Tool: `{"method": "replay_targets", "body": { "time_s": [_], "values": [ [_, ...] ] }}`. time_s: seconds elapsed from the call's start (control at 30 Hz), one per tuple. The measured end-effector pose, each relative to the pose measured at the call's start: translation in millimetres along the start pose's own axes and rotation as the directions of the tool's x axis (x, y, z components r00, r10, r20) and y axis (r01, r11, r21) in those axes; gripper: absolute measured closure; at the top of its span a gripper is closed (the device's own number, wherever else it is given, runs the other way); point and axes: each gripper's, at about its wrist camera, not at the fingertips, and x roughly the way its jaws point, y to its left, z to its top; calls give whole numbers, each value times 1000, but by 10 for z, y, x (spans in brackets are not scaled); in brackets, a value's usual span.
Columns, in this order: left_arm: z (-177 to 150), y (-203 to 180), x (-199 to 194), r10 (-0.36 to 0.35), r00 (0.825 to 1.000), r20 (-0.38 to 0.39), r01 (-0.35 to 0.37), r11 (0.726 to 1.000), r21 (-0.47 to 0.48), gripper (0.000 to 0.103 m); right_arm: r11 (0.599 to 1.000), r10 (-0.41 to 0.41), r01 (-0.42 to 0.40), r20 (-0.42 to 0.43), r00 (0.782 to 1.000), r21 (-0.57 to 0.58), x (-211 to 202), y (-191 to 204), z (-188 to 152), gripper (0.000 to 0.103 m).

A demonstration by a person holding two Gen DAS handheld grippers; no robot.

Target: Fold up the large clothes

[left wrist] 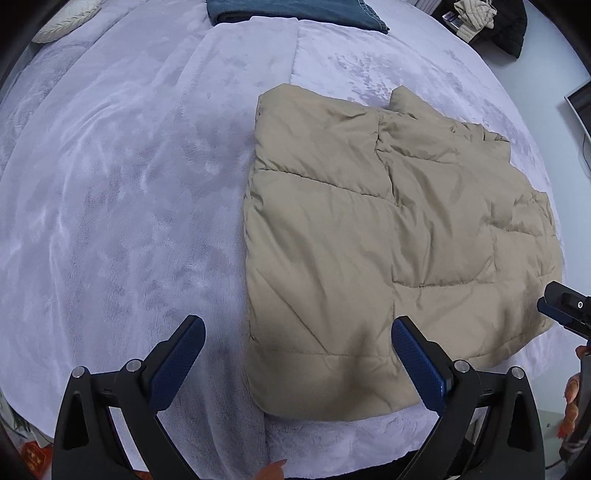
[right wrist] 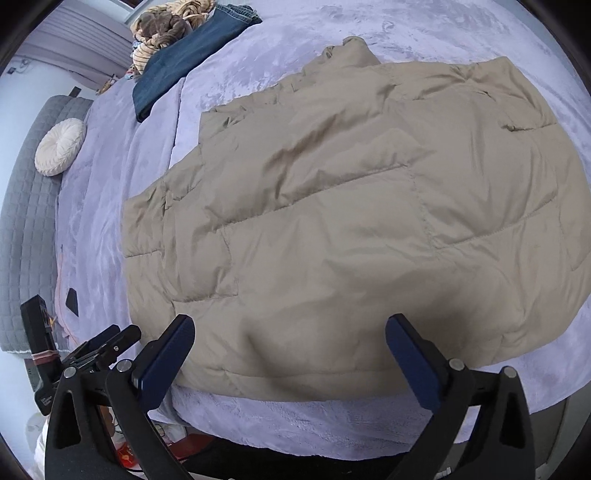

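A beige quilted puffer jacket (left wrist: pixel 369 240) lies partly folded and flat on a lilac plush bedspread (left wrist: pixel 129 184). My left gripper (left wrist: pixel 297 328) is open and empty, hovering over the jacket's near left corner; its left finger is over the bedspread, its right finger over the jacket. In the right wrist view the jacket (right wrist: pixel 351 221) fills the middle. My right gripper (right wrist: pixel 290 328) is open and empty above the jacket's near hem. The right gripper also shows at the right edge of the left wrist view (left wrist: pixel 565 306), and the left gripper at the lower left of the right wrist view (right wrist: pixel 103 347).
Folded dark blue jeans (left wrist: pixel 295 13) lie at the far side of the bed, with a striped plush toy (right wrist: pixel 166 26) beside them. A round cream cushion (right wrist: pixel 61 146) rests on a grey quilted headboard (right wrist: pixel 26 221). Dark clothes (left wrist: pixel 491 22) are piled at the far right. The bed's near edge runs just below both grippers.
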Motion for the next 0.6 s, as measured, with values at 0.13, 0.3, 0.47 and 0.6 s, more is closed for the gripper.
{"method": "replay_targets", "body": {
  "time_s": [0.13, 0.3, 0.47, 0.6],
  "values": [
    [57, 97, 111, -23, 1000, -13, 23, 1000, -4, 2, 1000, -8, 9, -51, 999, 20, 100, 95, 16, 0],
    [125, 207, 259, -102, 994, -47, 102, 995, -15, 2, 999, -7, 11, -95, 995, 49, 222, 104, 5, 0],
    [161, 381, 344, -212, 977, -25, 208, 972, -111, 2, 1000, -12, 12, -112, 994, -1, 309, 144, 108, 0],
    [205, 546, 404, -293, 956, -2, 289, 945, -150, 2, 1000, -23, 20, -139, 990, -21, 431, 142, 184, 0]
  ]
}}
